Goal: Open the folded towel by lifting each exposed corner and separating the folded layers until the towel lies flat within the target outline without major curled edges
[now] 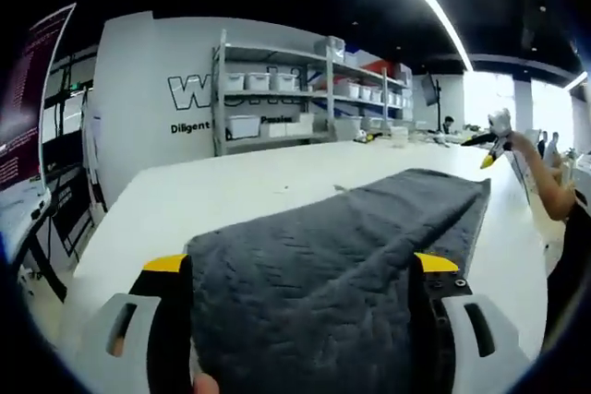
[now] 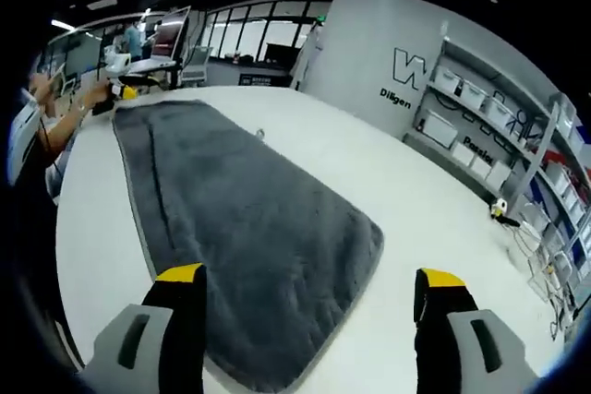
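A dark grey plush towel (image 2: 240,228) lies along the white surface (image 2: 416,219); the left hand-held gripper (image 1: 300,274) straddles its raised end, grip unclear, while the right hand-held gripper (image 2: 309,288) hovers apart above its rounded corner.

Plush matt grey cloth towel (image 2: 249,228) on smooth white table (image 2: 416,200)

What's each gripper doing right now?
Left gripper: jaws apart, grey towel between them; grip cannot be told.
Right gripper: open, holding nothing.
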Demonstrator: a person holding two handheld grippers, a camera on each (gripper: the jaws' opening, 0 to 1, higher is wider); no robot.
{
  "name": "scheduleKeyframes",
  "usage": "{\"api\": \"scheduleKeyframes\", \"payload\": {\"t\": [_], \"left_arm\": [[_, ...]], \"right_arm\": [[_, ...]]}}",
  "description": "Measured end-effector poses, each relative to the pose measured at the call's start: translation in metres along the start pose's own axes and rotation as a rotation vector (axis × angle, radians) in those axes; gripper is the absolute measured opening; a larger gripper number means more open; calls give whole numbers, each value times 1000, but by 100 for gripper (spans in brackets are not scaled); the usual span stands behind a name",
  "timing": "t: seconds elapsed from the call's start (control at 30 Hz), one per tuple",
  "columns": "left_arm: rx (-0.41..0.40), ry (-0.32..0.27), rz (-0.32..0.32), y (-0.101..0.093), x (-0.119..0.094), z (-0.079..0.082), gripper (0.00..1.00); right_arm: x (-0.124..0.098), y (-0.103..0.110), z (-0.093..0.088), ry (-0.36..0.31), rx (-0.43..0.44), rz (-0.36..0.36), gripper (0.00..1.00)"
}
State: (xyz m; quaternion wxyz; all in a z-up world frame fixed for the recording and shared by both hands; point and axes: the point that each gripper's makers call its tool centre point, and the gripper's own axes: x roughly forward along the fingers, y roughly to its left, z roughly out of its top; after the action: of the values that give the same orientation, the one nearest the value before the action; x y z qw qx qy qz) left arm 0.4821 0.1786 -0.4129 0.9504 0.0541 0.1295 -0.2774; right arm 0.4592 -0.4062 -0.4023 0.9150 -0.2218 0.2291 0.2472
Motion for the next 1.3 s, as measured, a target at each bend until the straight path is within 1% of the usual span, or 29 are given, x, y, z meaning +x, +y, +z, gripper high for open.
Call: {"api": "scheduleKeyframes", "payload": {"t": [0.07, 0.1, 0.13, 0.17, 0.23, 0.27, 0.3, 0.33, 0.4, 0.47, 0.5, 0.57, 0.6, 0.67, 0.73, 0.77, 0.87, 1.0, 1.13, 1.23, 1.3], "left_arm": [[5, -1, -1, 1, 5, 6, 95], [5, -4, -2, 1, 8, 10, 94], [6, -7, -2, 2, 12, 13, 93], [7, -5, 1, 4, 15, 15, 90], [0, 22, 11, 8, 21, 15, 88], [-3, 30, 13, 9, 23, 15, 87], [-10, 33, 19, 13, 30, 16, 85], [-11, 32, 21, 14, 31, 17, 83], [-21, 27, 16, 15, 40, 21, 76], [-33, 21, 14, 17, 48, 24, 68], [-38, 19, 20, 19, 51, 26, 65], [-41, 15, 31, 23, 56, 28, 58], [-42, 10, 49, 29, 59, 29, 56], [-32, 10, 59, 33, 62, 30, 47], [-2, 44, 62, 38, 68, 25, 35], [9, 52, 65, 39, 71, 23, 33], [22, 82, 64, 39, 78, 16, 33], [43, 125, 48, 37, 89, 5, 32], [40, 158, 41, 36, 98, -5, 32], [48, 185, 41, 37, 104, -12, 32], [47, 194, 38, 38, 108, -16, 32]], "right_arm": [[4, -3, 7, 6, -9, -26, 87], [5, -2, 9, 5, -10, -26, 85], [8, -1, 15, -3, -11, -28, 83], [10, 0, 22, -19, -6, -28, 81], [16, 2, 35, -53, -5, -27, 76], [17, 2, 39, -62, -4, -27, 72], [21, 2, 47, -79, -3, -28, 68], [24, 1, 51, -89, 1, -28, 63], [32, -1, 58, -98, 11, -26, 53], [41, -4, 64, -113, 19, -33, 46], [46, -5, 66, -117, 20, -33, 41], [56, -3, 63, -82, -9, -27, 34], [59, -3, 62, -73, -21, -29, 35], [70, -1, 61, -63, -30, -28, 35], [81, 3, 61, -64, -13, 6, 32], [86, 3, 62, -62, -10, 13, 30], [101, 5, 60, -38, -21, 24, 25], [121, 7, 58, -13, -17, 49, 23], [139, 7, 58, 1, -5, 60, 23], [152, 5, 60, -1, 21, 70, 22], [161, 7, 58, 8, 34, 84, 22]]}}
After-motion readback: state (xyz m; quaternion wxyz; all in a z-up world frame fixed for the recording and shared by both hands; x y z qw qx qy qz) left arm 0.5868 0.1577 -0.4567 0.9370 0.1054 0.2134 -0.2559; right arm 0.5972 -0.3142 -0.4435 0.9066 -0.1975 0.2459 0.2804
